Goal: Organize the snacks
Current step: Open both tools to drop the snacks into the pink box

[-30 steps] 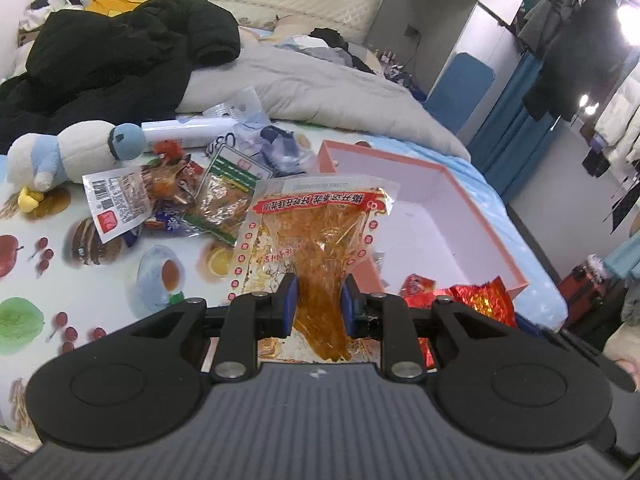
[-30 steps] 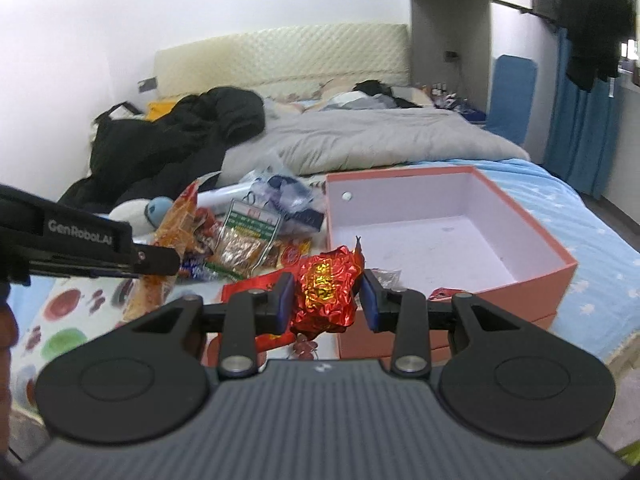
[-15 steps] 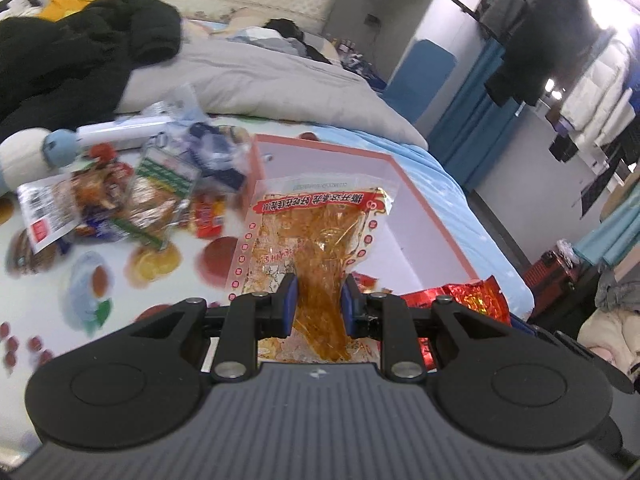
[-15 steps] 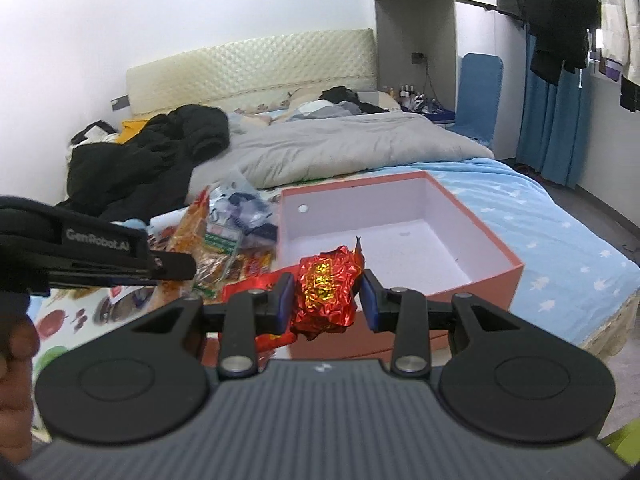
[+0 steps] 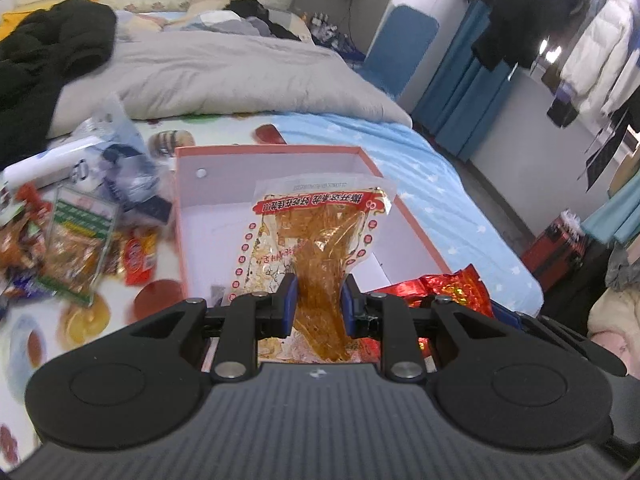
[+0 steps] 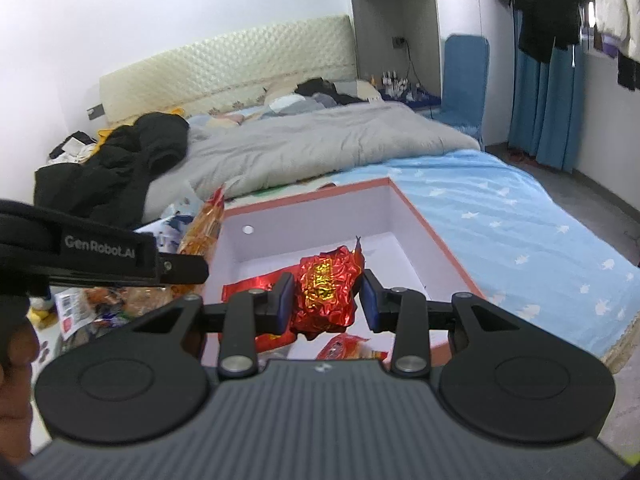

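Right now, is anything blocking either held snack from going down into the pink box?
Nothing visible does. The left gripper holds the clear orange snack bag and the right gripper holds the red foil packet, both in front of the open, lidless pink box. A few packets lie near its front, and bare floor shows behind them.

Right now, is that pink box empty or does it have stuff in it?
Mostly empty. The pink box is open, most of its white floor bare; a red packet seems to lie near its front wall. Both claws hold snacks above it.
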Tool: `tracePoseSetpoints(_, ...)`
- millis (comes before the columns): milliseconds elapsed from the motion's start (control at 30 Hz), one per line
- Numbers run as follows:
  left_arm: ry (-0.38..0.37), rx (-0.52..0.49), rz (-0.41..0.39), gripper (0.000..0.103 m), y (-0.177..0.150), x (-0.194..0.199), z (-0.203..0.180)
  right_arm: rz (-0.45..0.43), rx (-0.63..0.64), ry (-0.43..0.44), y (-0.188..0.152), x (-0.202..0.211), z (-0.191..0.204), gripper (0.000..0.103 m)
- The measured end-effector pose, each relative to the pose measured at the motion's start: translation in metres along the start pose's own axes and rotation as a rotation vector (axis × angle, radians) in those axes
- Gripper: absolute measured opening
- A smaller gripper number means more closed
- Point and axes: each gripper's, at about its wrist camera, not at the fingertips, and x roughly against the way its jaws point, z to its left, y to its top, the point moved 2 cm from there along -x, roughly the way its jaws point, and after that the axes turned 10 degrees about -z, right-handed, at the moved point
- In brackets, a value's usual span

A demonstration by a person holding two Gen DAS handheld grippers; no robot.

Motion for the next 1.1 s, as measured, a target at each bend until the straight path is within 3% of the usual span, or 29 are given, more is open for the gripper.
tracePoseSetpoints(300, 0.042, -0.028, 0.096, 0.027, 0.009, -0.102, 0.01, 0.084, -0.011, 0.002, -0.017, -0.081, -0.033, 0.038)
tracePoseSetpoints(567, 0.046, -0.028, 0.155, 0.027, 0.004, -0.147, 0.019, 0.156, -0.049, 0.003, -0.033, -0.132, -0.05, 0.038)
tracePoseSetpoints(700, 0.048, -0.031, 0.161, 0.027, 0.005, -0.151, 0.019, 0.163, -0.064, 0.005, -0.035, -0.142, -0.054, 0.039)
tracePoseSetpoints(800, 0.032, -0.005, 0.186, 0.035, 0.006, -0.149, 0.021, 0.16, -0.035, -0.016, -0.035, -0.144, -0.054, 0.04)
tracePoseSetpoints(833, 0.026, 0.002, 0.181, 0.035, 0.008, -0.146, 0.021, 0.155, -0.032, -0.017, -0.034, -0.143, -0.055, 0.041)
tracePoseSetpoints(900, 0.043, -0.026, 0.166, 0.035, 0.01, -0.137, 0.019, 0.152, -0.039, -0.02, -0.032, -0.141, -0.056, 0.054)
tracePoseSetpoints(1100, 0.045, -0.038, 0.118, 0.035, 0.014, -0.096, 0.013, 0.118, -0.042, 0.001, -0.023, -0.114, -0.054, 0.055)
